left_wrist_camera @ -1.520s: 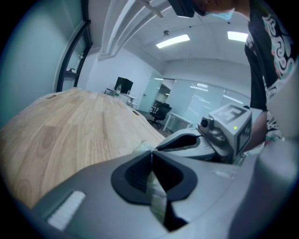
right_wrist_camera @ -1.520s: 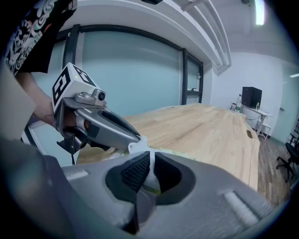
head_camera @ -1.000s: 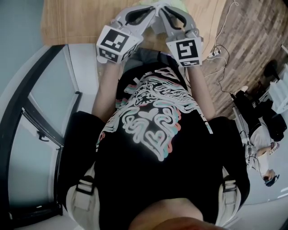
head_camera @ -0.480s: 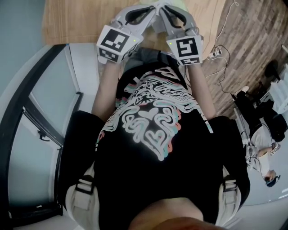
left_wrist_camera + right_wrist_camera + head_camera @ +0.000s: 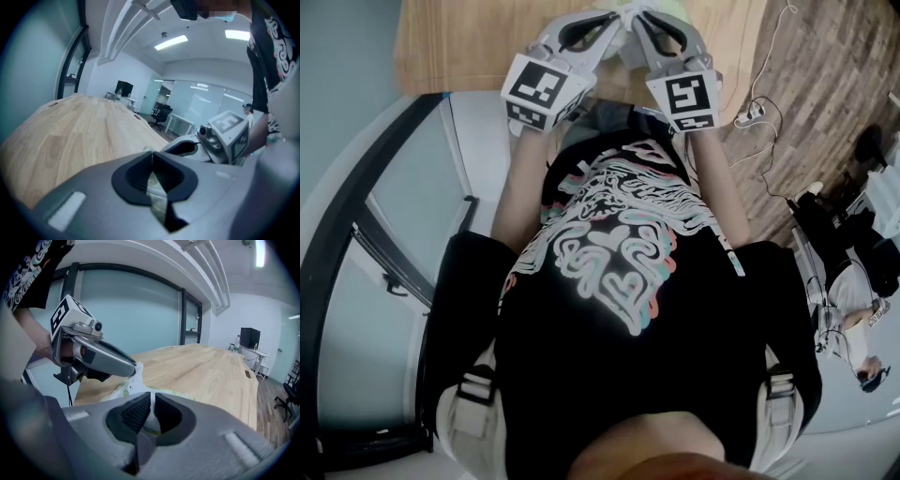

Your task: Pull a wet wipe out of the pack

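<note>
Right under me, my two grippers meet tip to tip. My left gripper [image 5: 153,157] is clamped on what looks like one pale wipe [image 5: 156,190]. My right gripper [image 5: 152,397] is pinched tight on the one pale green pack [image 5: 121,391], which lies near the closest edge of the single wooden table [image 5: 206,371]. Far beyond the table stand one black monitor [image 5: 248,336] and one office chair [image 5: 161,114].
</note>
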`<state>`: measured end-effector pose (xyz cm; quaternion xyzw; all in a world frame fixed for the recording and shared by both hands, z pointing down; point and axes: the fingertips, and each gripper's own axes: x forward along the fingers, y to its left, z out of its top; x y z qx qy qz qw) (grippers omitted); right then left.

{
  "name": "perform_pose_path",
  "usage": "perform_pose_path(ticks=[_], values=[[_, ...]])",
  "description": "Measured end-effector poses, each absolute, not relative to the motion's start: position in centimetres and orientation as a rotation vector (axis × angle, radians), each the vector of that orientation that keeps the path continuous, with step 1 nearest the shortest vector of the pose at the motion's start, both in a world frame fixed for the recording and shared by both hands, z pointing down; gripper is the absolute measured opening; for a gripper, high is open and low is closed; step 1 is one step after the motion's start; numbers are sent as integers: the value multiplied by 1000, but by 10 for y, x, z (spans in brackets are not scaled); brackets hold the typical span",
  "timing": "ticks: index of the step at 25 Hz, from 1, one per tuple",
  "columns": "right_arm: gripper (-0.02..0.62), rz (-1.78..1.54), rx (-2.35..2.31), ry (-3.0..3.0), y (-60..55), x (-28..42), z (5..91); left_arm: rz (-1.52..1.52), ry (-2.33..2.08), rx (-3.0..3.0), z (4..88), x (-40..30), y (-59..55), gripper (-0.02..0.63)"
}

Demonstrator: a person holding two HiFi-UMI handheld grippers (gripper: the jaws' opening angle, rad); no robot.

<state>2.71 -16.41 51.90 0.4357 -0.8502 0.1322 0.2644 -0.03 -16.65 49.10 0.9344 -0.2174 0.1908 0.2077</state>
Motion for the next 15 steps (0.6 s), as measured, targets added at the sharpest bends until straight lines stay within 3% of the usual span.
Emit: perform_pose_path(ticks=[15], values=[[26,349,1209,-2300,-165,30,521,510,-629,2606,482,-1,-166,-3]])
